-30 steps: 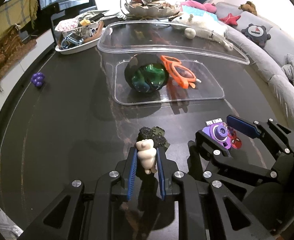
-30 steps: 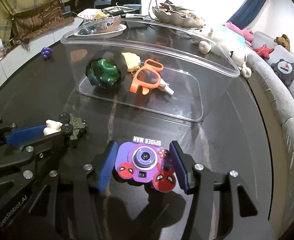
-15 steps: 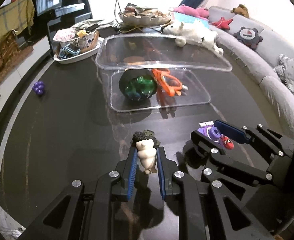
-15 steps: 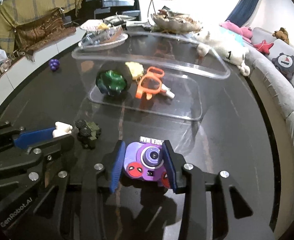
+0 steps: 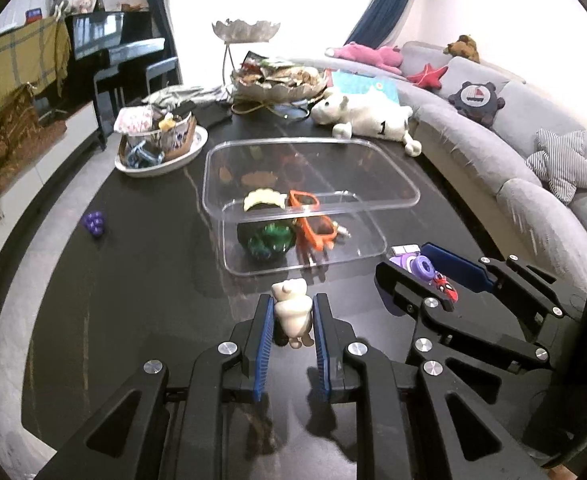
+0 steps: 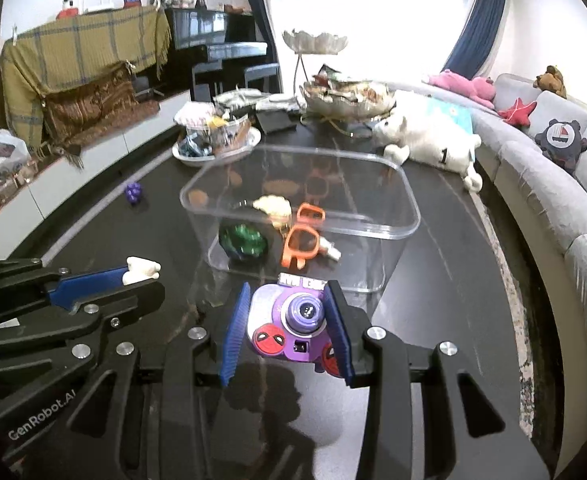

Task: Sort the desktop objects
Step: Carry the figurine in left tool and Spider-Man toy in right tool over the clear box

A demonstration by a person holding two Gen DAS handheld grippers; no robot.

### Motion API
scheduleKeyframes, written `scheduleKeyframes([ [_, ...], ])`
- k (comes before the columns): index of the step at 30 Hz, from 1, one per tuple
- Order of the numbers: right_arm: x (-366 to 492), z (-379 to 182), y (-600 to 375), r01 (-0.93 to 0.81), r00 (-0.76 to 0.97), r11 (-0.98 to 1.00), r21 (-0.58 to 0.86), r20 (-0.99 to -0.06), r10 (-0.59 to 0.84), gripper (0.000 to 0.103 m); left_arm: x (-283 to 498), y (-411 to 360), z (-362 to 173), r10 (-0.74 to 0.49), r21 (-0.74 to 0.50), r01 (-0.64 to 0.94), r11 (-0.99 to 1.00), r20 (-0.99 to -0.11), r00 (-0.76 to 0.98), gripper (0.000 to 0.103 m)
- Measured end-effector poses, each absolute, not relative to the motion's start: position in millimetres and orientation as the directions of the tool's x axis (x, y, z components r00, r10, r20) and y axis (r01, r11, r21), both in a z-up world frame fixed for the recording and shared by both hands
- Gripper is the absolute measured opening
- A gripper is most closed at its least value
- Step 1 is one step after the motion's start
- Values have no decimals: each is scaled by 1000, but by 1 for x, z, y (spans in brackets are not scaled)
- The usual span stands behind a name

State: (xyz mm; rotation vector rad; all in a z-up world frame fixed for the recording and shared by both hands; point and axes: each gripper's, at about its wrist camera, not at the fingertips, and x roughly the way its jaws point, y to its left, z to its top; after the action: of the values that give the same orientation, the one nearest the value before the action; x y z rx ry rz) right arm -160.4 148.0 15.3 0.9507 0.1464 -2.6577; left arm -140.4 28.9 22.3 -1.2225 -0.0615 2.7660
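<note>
Left wrist view: left claw (image 5: 292,312) clenched on white figurine (image 5: 292,309), lower centre of frame.
Right claw (image 6: 289,320): grasping purple toy camera (image 6: 291,322), lower centre.
Clear bin (image 5: 397,190): straight ahead of both, mid-frame, long axis crosswise.
Nearer: right claw, I'd judge.
</note>
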Motion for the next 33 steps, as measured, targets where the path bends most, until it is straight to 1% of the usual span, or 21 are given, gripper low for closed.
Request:
scheduleKeyframes([
  [8,-166,46,149,322,-761,-947,7,-593,-263,35,-151,31,57,104,-49,-96,-994,-692,-714,17],
  [14,-187,64,150,324,-777,-946,-19,-576,-254,35,-174,32,73,116,-48,-114,-992,-683,-721,17],
  [17,-203,66,152,329,-768,-944,-5,-583,-265,35,-187,36,78,112,-35,-121,-992,-681,-723,17],
  [21,-227,66,156,329,-756,-944,16,-594,-274,35,-205,40,81,103,-19,-122,-992,-671,-734,17],
  [33,-287,53,158,322,-740,-946,28,-616,-270,35,-268,41,65,107,-15,-135,-991,-700,-706,17],
])
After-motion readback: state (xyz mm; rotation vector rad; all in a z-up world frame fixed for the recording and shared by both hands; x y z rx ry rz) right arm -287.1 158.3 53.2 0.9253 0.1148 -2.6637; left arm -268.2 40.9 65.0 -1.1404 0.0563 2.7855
